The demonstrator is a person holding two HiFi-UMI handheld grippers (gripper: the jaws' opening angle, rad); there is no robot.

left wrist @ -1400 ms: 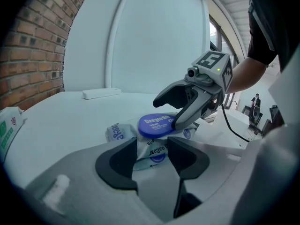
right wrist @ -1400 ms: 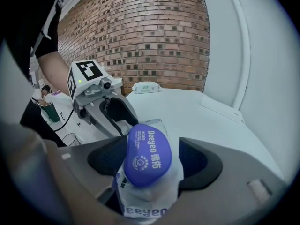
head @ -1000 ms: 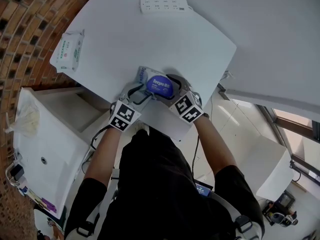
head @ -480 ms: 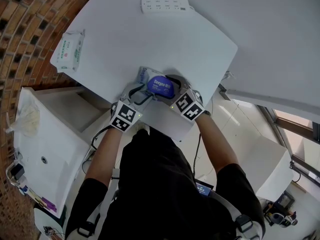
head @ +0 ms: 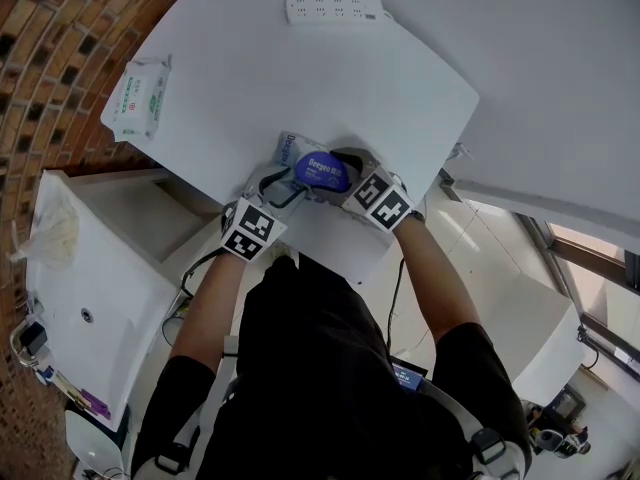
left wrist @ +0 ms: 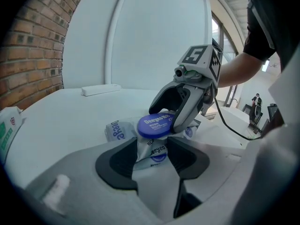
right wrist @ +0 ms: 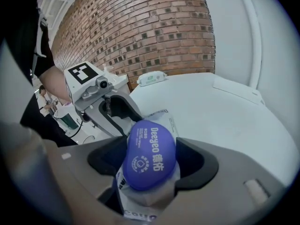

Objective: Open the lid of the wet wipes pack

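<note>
Near the front edge of the white table [head: 300,88], pinched in the narrowed jaws of the left gripper [left wrist: 151,159], the crumpled near end of the wet wipes pack [left wrist: 117,130]. Between the jaws of the right gripper [right wrist: 151,167], pressed from both sides, the pack's round blue lid [right wrist: 150,146].

**Tally of things at the table**

At the near edge of the table [head: 300,78], two grippers are counted: the left gripper [left wrist: 151,154] and the right gripper [right wrist: 150,165]. Two packs are counted: one wipes pack [head: 288,151] at the near edge and one green-printed pack [head: 140,98] at the left edge. One blue lid [head: 320,171] is counted. One power strip [head: 335,8] is counted at the far edge.
</note>
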